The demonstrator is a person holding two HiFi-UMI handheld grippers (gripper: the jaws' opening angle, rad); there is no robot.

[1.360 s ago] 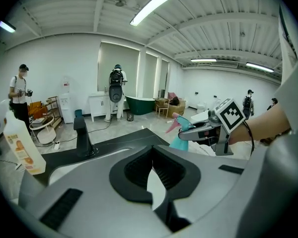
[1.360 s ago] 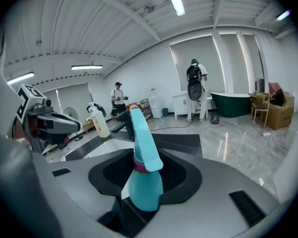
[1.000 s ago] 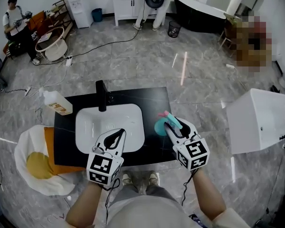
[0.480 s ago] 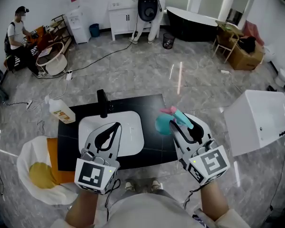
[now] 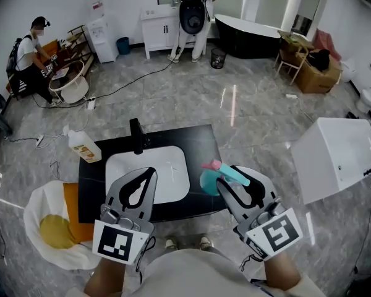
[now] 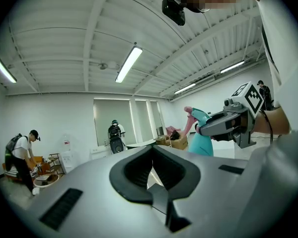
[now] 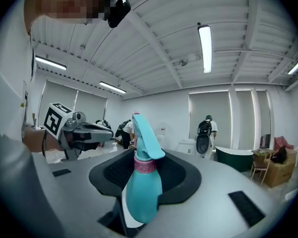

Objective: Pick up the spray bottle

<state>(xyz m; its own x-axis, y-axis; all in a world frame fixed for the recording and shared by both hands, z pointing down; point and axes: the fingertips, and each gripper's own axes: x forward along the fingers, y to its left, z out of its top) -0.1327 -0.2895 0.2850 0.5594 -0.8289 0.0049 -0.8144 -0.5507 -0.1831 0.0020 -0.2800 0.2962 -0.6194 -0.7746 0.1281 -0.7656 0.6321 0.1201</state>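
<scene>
1. Grey marble floor tiles surround a black-topped bench (image 5: pixel 201 140) with a white rectangular basin (image 5: pixel 147 166) and a black tap (image 5: pixel 136 136). A white plastic bottle with an orange label (image 5: pixel 83 147) sits at the bench's far left corner. From the head view, the teal plastic spray bottle with the pink collar and nozzle (image 5: pixel 207 182) is held in the air off the bench, over its right end. It is clamped in the right gripper (image 5: pixel 226 177). The left gripper (image 5: pixel 149 173) hangs beside it over the basin, well apart from the bottle.

2. From the left gripper view, its fingers (image 6: pixel 124 171) are closed together with nothing between them. Off to the right, the spray bottle (image 6: pixel 202 144) stands upright in the other gripper, with only room and ceiling behind it.

3. From the right gripper view, the fingers (image 7: pixel 183 176) are about half closed and press on the bottle (image 7: pixel 141 195) at its shoulder, just under the pink collar. The trigger head stands above them and the rounded body hangs below.
   - The bottle is probably light. The opaque teal wall hides how full it is, so its real weight cannot be told.
   - The smooth, thin plastic would likely flex and slip if squeezed at the belly.
   - The narrow neck looks the stiffest and safest place to hold, because the collar would catch on the fingers if it slid.
   - The trigger is best kept out of the grip.
</scene>
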